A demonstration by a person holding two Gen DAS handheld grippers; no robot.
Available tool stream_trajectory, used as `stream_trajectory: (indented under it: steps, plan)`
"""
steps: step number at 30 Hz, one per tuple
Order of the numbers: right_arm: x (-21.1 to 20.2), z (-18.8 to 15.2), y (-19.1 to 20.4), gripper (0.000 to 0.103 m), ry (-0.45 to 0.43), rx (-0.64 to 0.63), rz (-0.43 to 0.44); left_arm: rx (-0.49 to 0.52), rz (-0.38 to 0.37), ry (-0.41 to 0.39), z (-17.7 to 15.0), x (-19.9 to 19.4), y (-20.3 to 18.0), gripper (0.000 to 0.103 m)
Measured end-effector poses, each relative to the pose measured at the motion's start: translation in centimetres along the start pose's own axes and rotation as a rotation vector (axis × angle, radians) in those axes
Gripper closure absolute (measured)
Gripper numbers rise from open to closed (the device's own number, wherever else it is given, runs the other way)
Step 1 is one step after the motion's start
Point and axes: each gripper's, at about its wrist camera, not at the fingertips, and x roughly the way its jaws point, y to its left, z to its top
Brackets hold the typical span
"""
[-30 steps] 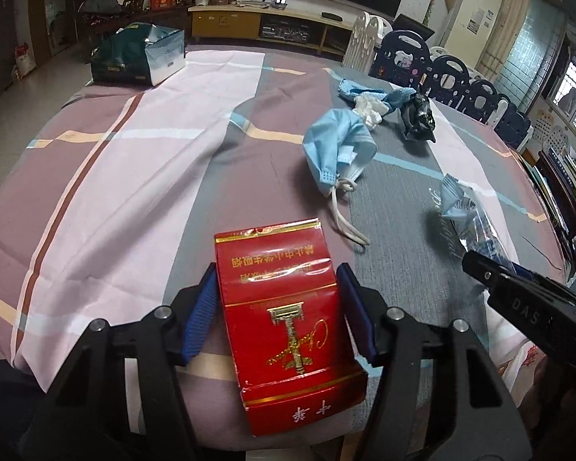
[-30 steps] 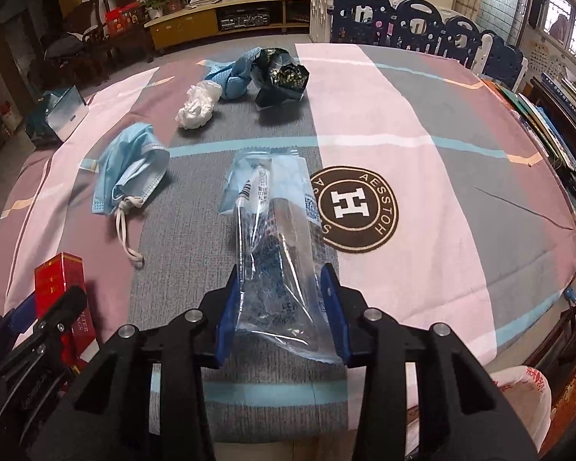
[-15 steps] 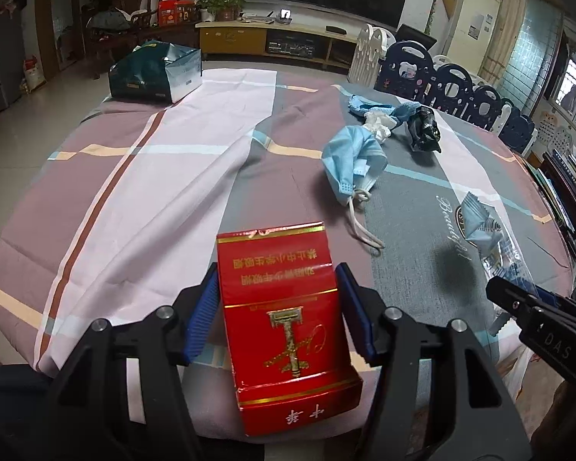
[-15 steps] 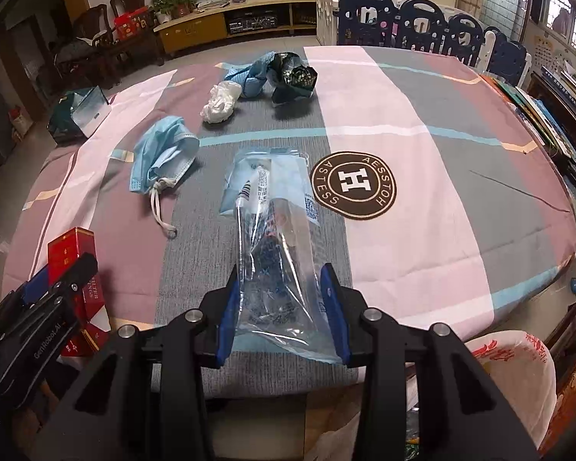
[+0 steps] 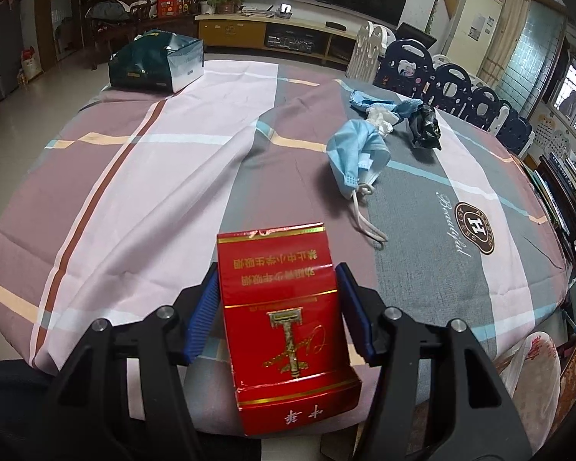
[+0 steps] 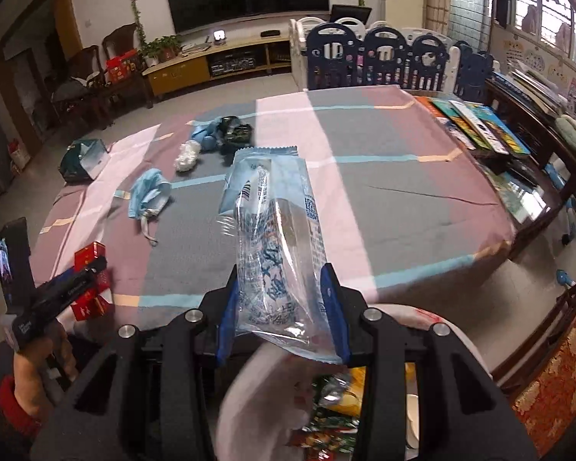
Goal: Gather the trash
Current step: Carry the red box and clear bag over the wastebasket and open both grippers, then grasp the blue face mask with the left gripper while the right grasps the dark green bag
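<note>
My left gripper [image 5: 276,299] is shut on a red cigarette carton [image 5: 284,319] and holds it at the table's near edge; it also shows in the right wrist view [image 6: 90,280]. My right gripper [image 6: 282,299] is shut on a clear blue-printed plastic wrapper [image 6: 276,246], held off the table's edge above a white trash bag [image 6: 265,392] with wrappers inside. A blue face mask [image 5: 359,153] [image 6: 149,196], a white crumpled tissue [image 5: 382,119] [image 6: 188,155], a blue cloth [image 5: 364,101] and a black crumpled wrapper [image 5: 426,126] [image 6: 236,132] lie on the striped tablecloth.
A dark green box [image 5: 157,63] stands at the table's far left corner. Books [image 6: 480,126] lie on a side table to the right. A blue and white playpen fence [image 6: 384,57] stands behind the table. The trash bag's rim [image 5: 533,357] shows at the right.
Both grippers have pulled back from the table with their loads. The right gripper has lifted the plastic wrapper off the cloth and now hangs over the open trash bag.
</note>
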Motion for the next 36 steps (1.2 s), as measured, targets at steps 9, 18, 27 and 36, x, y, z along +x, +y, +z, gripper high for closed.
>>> stream_trajectory:
  steps: [9,18,27,36]
  plan:
    - [2.2,-8.1,-5.7,0.058,0.285,0.064,-0.074,0.056,-0.154,0.013,-0.6,-0.4,-2.0,0.043]
    - [0.6,-8.3,-9.0,0.029,0.212,0.262,-0.025,0.189,-0.441,0.047,-2.5,-4.6,-7.4,0.043]
    - [-2.4,-6.8,-14.8,0.029,0.071,0.48,-0.078,0.558,-0.821,0.293,-9.9,-8.5,-20.8,0.033]
    - [-1.6,-7.2,-15.7,0.029,0.086,0.498,-0.087,0.433,-0.704,0.254,-7.1,-5.2,-18.1,0.015]
